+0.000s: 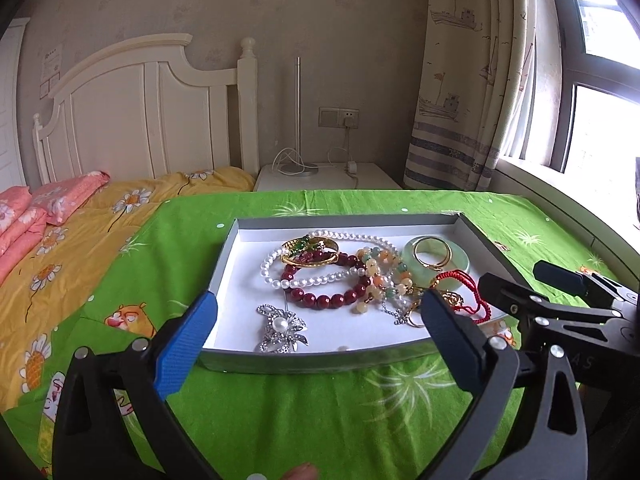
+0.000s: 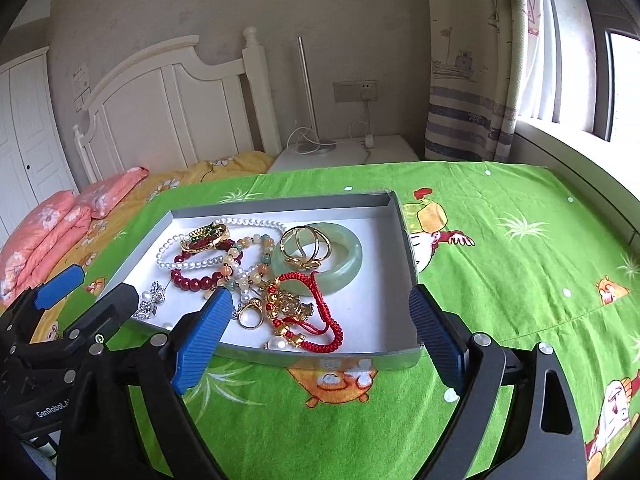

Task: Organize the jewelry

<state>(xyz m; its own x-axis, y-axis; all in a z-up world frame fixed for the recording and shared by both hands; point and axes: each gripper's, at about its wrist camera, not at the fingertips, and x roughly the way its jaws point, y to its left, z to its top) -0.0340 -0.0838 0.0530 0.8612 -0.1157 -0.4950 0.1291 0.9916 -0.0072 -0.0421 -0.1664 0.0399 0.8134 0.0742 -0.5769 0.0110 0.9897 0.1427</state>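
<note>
Both grippers hang low over the near edge of the grey tray, each with its blue-padded fingers spread wide and nothing between them: the left gripper faces the tray's left half, the right gripper its right half. All the jewelry in view lies inside the tray on the green cloth, heaped toward the right: a pearl strand, a dark red bead bracelet, a jade bangle with a gold ring resting on it, a red cord bracelet, and a silver brooch lying apart at the near left. Whether this heap awaits sorting or is where the pieces were gathered cannot be judged from these views.

Any pick here is best made on a piece lying clear, such as the brooch, closing gently across its body; overlapping strands would likely drag neighbours along.

Small links and a ring near the right gripper's left finger are partly covered. No sorting compartments show.
</note>
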